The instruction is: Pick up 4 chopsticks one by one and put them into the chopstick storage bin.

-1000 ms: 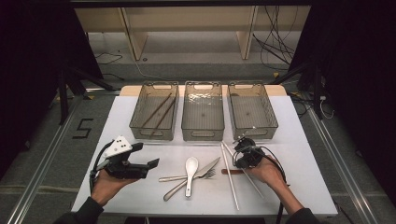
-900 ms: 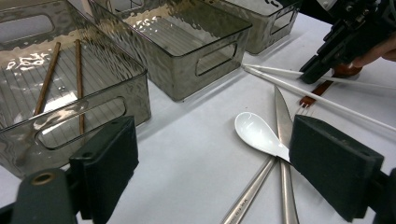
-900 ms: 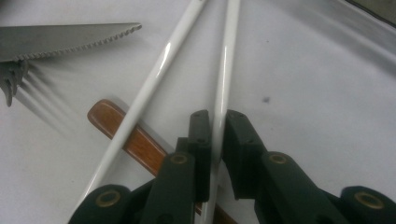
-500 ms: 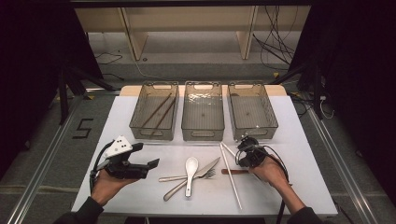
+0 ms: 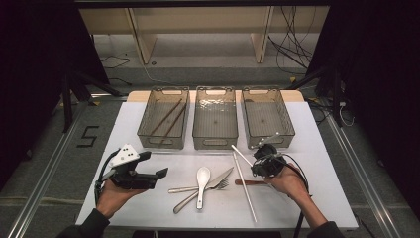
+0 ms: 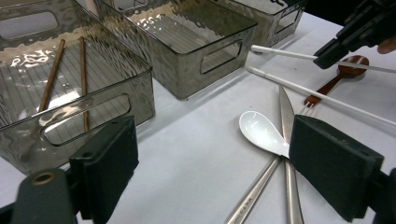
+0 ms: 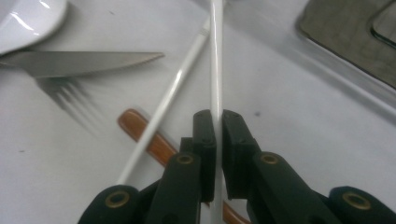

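Right gripper (image 7: 218,140) was clamped on a white chopstick (image 7: 215,56), held just above the table (image 5: 148,208) beside its twin (image 5: 245,186) (near the right-hand bin (image 5: 289,124)). Left gripper (image 6: 215,163) was held wide apart, gripping nothing.

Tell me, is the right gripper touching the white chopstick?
Touching. The right gripper view shows the right gripper with both jaws pressed shut on the white chopstick.
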